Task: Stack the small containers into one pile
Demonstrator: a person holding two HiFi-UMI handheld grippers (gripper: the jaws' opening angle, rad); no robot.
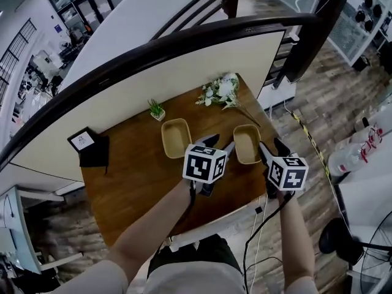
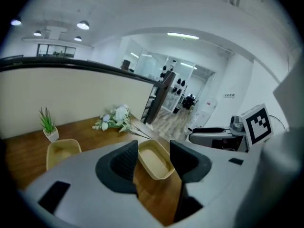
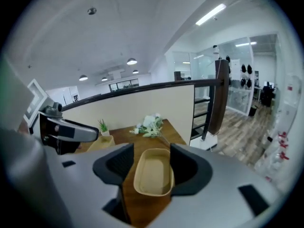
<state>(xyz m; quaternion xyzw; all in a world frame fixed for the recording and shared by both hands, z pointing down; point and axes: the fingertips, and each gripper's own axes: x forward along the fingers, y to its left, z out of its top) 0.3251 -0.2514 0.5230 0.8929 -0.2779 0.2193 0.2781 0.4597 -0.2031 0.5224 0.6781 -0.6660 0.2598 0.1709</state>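
Two tan oblong containers lie open side up on the wooden table (image 1: pixel 128 182): the left container (image 1: pixel 176 137) and the right container (image 1: pixel 247 143). My left gripper (image 1: pixel 220 144) hovers between them, open and holding nothing; in the left gripper view (image 2: pixel 154 147) the right container (image 2: pixel 154 160) shows past the jaws and the left container (image 2: pixel 61 151) lies off to the left. My right gripper (image 1: pixel 272 148) is just right of the right container, open and holding nothing. In the right gripper view (image 3: pixel 152 152) that container (image 3: pixel 153 172) lies straight ahead, framed by the jaws, not touched.
A small potted plant (image 1: pixel 157 109) and a bunch of white flowers (image 1: pixel 220 92) lie at the table's far edge, against a cream partition with a dark rail. A black card stand (image 1: pixel 89 144) sits at the far left corner. The table's right edge drops to the floor.
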